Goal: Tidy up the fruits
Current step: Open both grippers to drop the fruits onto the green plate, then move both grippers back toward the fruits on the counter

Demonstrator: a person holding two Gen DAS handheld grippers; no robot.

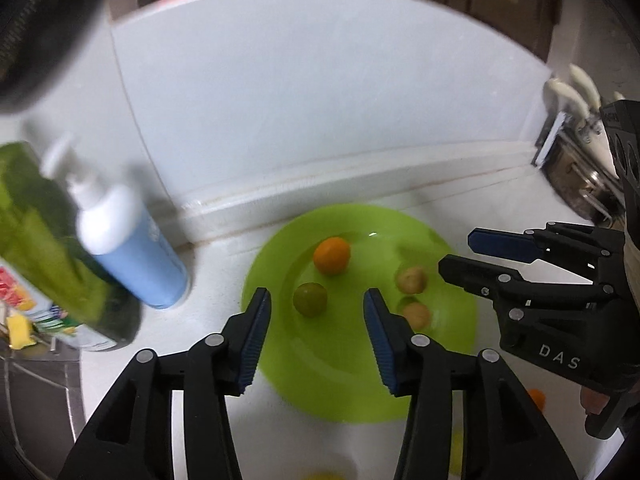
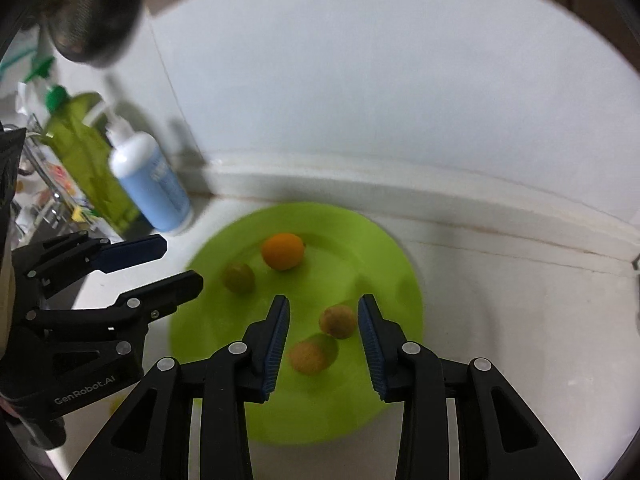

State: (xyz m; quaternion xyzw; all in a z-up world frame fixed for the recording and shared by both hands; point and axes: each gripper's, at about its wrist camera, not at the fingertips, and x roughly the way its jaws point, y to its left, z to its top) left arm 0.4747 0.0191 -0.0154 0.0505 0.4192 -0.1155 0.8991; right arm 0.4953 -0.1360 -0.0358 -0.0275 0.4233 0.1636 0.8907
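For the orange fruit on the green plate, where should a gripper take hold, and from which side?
Grip the orange fruit across its middle, coming down from above with the jaws open. It is round and lies free on the plate, apart from the green fruit, so either open gripper probably fits, the left being nearer.
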